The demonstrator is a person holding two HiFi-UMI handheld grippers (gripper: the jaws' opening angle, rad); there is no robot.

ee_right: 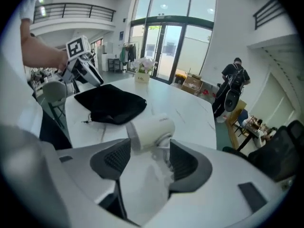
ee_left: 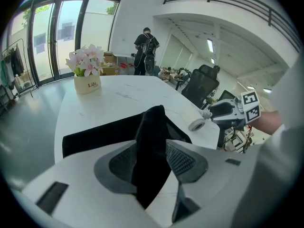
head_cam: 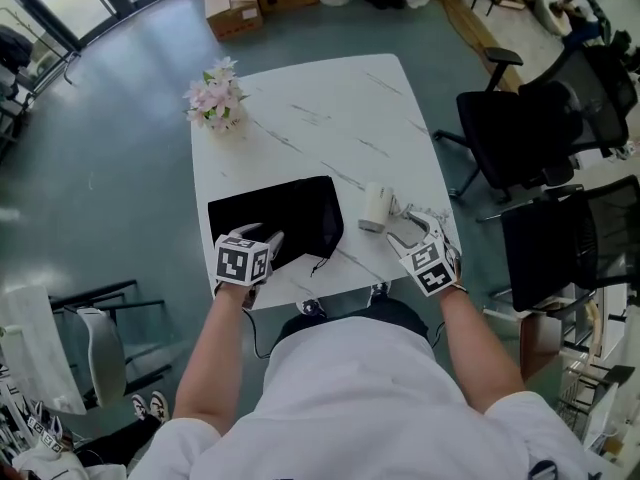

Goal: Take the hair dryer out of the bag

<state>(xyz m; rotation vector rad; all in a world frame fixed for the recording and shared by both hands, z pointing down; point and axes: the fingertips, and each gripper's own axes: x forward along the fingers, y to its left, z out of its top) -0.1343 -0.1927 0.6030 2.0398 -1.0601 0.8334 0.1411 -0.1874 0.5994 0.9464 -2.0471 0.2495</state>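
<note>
Left gripper [head_cam: 272,240] down-tilted, jaws apart, bag [head_cam: 290,218] between | right gripper [head_cam: 408,224] likewise, hair dryer [head_cam: 374,206] between

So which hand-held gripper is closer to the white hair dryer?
Right. The right hand-held gripper is at the hair dryer, its handle between the open jaws. The left hand-held gripper is farther off, at the black bag's near edge.

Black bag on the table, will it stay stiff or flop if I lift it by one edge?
Probably floppy: the black bag lies slack, one fold peaked between the left tongs. It looks like thin cloth, so likely light, not fragile.
</note>
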